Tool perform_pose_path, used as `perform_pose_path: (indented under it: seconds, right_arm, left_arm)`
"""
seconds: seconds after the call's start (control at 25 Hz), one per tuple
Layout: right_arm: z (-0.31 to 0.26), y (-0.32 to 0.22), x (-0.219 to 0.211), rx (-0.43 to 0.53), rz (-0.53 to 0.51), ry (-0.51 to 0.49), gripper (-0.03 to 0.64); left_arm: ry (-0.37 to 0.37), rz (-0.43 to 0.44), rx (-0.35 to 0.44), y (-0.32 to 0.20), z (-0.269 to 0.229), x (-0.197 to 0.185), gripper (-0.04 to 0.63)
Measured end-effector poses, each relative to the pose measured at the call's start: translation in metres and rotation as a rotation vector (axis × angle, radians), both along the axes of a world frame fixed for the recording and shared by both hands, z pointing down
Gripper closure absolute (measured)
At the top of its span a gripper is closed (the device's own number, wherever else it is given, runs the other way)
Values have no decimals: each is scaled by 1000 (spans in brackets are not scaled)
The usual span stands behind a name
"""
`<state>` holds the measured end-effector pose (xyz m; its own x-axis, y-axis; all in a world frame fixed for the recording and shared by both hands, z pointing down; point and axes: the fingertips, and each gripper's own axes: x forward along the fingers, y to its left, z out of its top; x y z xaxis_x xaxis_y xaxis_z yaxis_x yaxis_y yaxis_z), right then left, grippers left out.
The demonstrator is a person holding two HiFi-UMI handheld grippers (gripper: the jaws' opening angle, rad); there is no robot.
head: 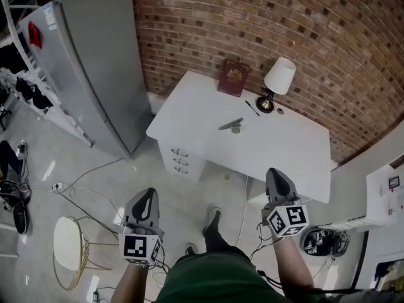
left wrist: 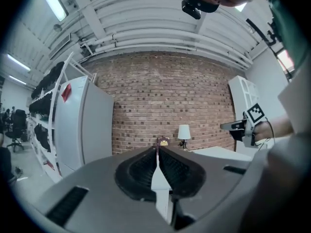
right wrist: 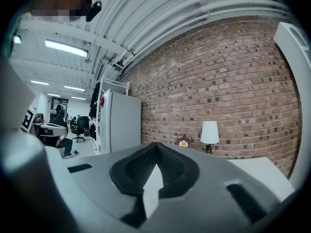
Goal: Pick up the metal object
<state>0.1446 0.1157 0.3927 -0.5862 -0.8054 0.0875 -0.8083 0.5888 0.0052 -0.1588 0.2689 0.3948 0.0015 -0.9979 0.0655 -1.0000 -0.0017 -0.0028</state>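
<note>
Left gripper (head: 147,193) and right gripper (head: 273,172), jaws pressed together, empty, short of desk (head: 284,150). Approach step, judged: open, reach metal object (head: 231,125) mid-desk.

Bare tabletop (head: 278,150) around metal object (head: 231,125); lamp (head: 278,81) beyond

L gripper (head: 146,202) closed, empty, R gripper (head: 276,180) closed, empty, both held low

right gripper (right wrist: 154,147) jaws together, empty; lamp (right wrist: 209,134), brick wall (right wrist: 218,91)
</note>
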Motion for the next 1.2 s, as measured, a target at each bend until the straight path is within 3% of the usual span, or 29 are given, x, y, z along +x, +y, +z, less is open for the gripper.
perform_pose_path:
  seconds: [0.16,0.28,0.44,0.6,0.8,0.96,1.2]
  right_arm:
    - [-2,-37,-19,5,-20,-41,614]
    - [4,-73,-27,-3,-21,-54,614]
    - [10,-125,-22,-34,23,-82,614]
    - [12,-181,-11,-57,38,-116,613]
    - [32,-243,-1,-141,16,-172,614]
    - [62,-292,6,-233,15,-185,612]
    - [89,-335,8,-337,27,-239,605]
  left_arm:
    - [-26,-71,18,-23,-16,-29,581]
    - [-68,-76,35,-55,-17,-36,581]
    - [-74,-93,-26,-110,-25,-37,581]
    - [-58,-94,39,-173,-38,-42,581]
    - [-27,-98,45,-238,-45,-25,581]
    - [10,-109,13,-275,-26,-8,581]
    - [3,-114,-44,-317,-20,0,581]
